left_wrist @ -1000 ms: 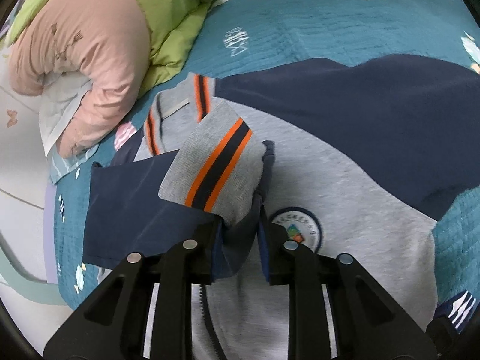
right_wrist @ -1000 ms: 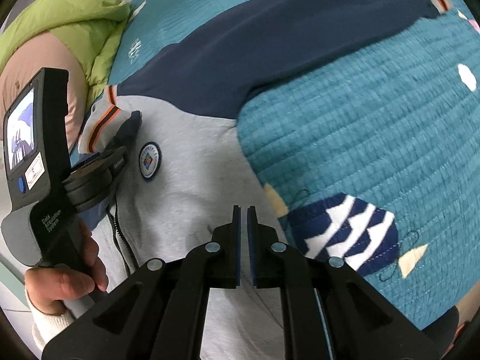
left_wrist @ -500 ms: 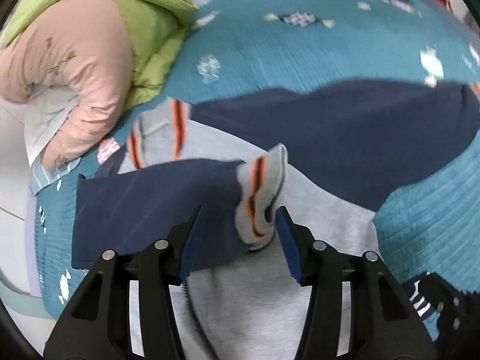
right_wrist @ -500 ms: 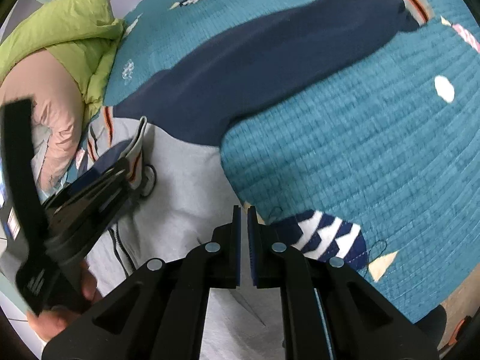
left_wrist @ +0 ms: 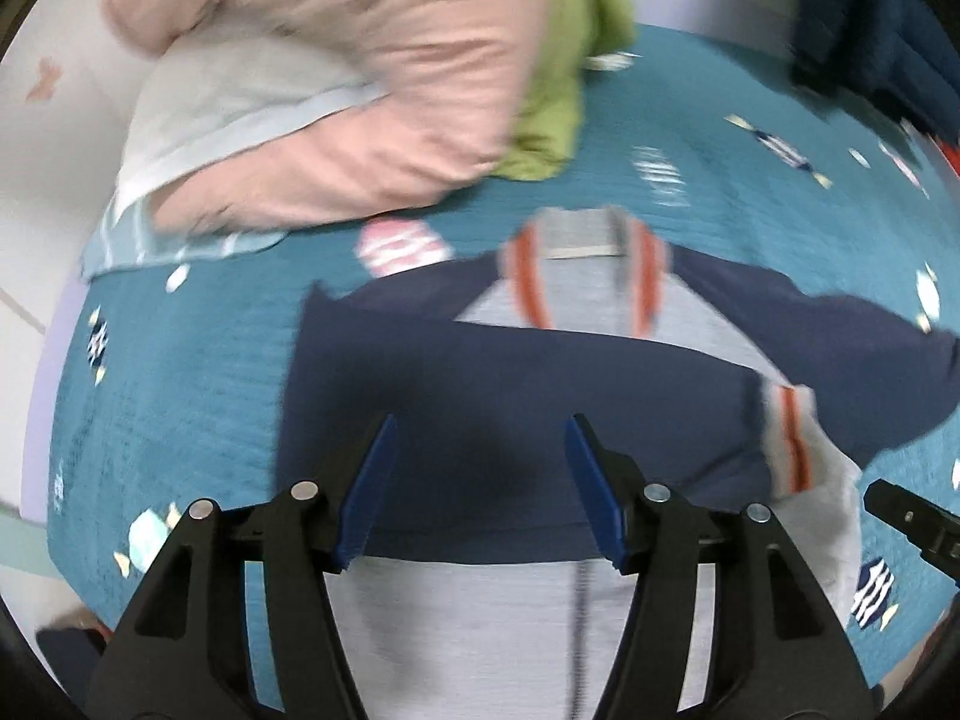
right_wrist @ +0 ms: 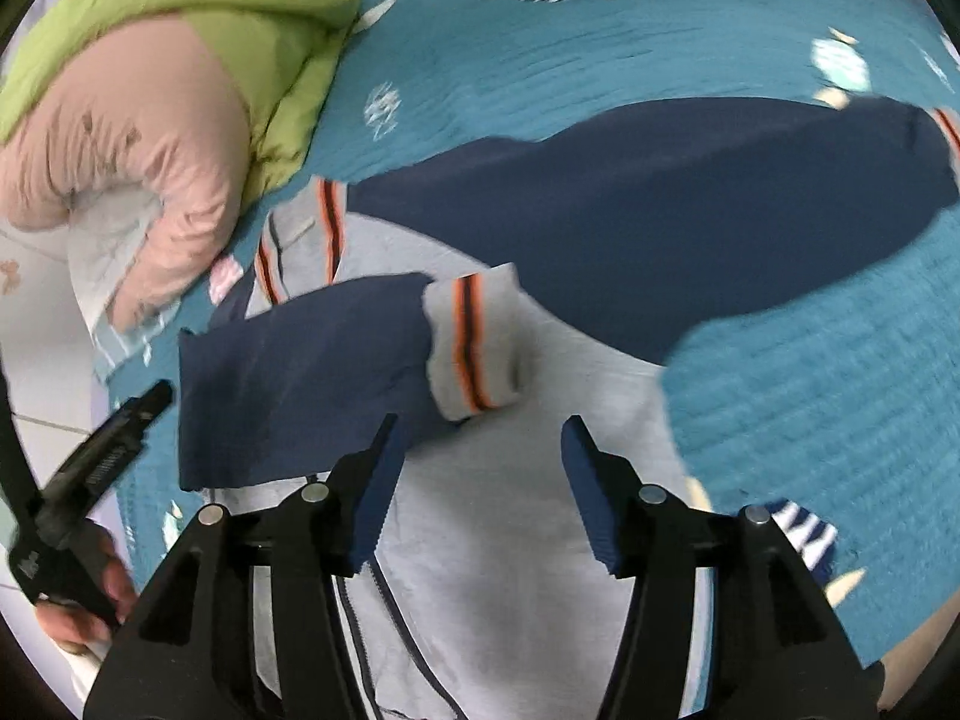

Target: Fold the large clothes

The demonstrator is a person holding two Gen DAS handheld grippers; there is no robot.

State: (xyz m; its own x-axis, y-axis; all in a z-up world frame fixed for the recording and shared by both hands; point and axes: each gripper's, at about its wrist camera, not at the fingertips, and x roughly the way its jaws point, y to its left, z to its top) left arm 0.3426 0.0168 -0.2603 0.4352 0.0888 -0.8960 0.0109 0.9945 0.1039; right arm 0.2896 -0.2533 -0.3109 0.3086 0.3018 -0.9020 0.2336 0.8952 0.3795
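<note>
Lying flat across the teal quilt (right_wrist: 810, 396), the grey-and-navy jacket (right_wrist: 516, 540) fills the middle of both views, its zipper running down toward the lower edge of the frame. One navy sleeve (right_wrist: 300, 378) is folded over the grey chest, ending in a grey cuff (right_wrist: 474, 348) with orange and dark stripes at centre frame in the right wrist view. The other sleeve (right_wrist: 690, 228) stretches out toward the upper right.

The right gripper (right_wrist: 477, 480) hangs over the grey chest just below that cuff, its blue-padded fingers spread wide and holding nothing. At the lower left of the same view, the person's left hand (right_wrist: 84, 606) grasps a black handle angled up toward the folded sleeve.

In the left wrist view, the left gripper (left_wrist: 480, 486) sits low in frame above the folded navy sleeve, fingers likewise spread apart and empty; the blur makes it hard to say whether the pads touch the cloth. A pink and green duvet (left_wrist: 372, 90) is bunched at the upper left.
</note>
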